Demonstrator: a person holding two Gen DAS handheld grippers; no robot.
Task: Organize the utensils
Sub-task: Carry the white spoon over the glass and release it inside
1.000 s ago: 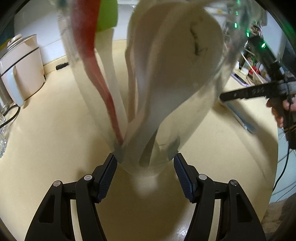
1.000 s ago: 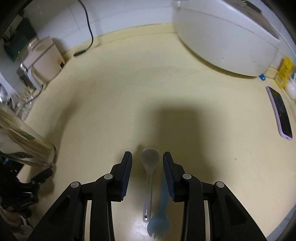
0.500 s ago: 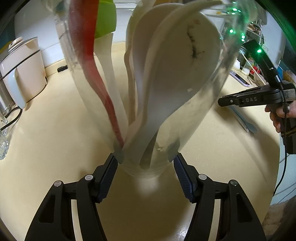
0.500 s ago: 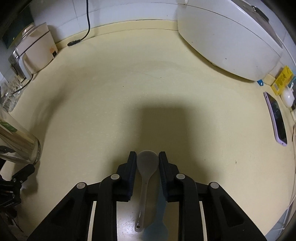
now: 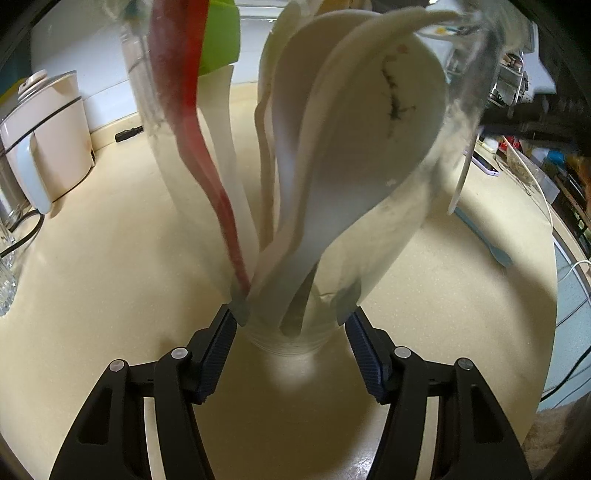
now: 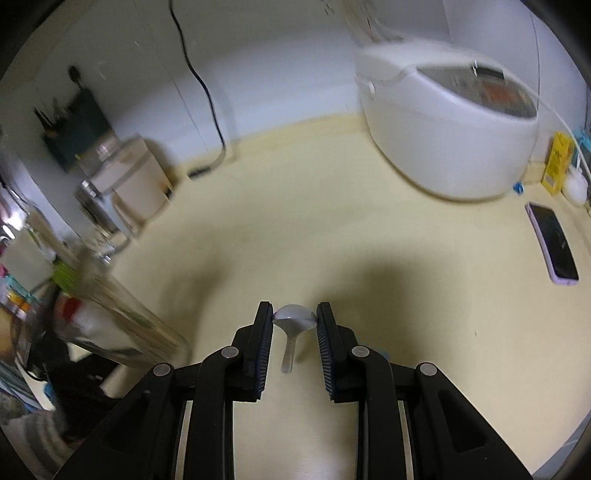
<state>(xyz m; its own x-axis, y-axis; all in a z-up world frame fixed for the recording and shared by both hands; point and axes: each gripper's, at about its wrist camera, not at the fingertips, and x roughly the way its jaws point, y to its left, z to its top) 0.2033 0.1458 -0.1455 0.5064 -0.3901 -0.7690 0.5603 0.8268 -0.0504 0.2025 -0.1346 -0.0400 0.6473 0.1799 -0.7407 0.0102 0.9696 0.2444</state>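
My left gripper [image 5: 291,321] is shut on the base of a clear glass jar [image 5: 388,236] that leans away from me. Inside stand several white spoons [image 5: 354,147], a red utensil [image 5: 199,140] and a green-headed one [image 5: 219,33]. My right gripper [image 6: 294,317] is shut on the bowl of a small grey-white spoon [image 6: 293,321], held above the counter with its handle hanging down. That spoon also shows at the jar's right side in the left wrist view [image 5: 460,181]. A light blue spork [image 5: 484,236] lies on the counter. The jar shows blurred at the left of the right wrist view [image 6: 110,314].
A beige counter [image 6: 332,229] carries a white rice cooker [image 6: 450,129] at the back right, a phone [image 6: 554,236] at the right, a cream appliance [image 5: 44,140] and glassware [image 5: 9,273] at the left, and a black power cord [image 6: 199,88] along the wall.
My right gripper closed on the small spoon and lifted it off the counter, leaving the blue spork there. It now sits by the jar's right side. My left gripper keeps holding the jar.
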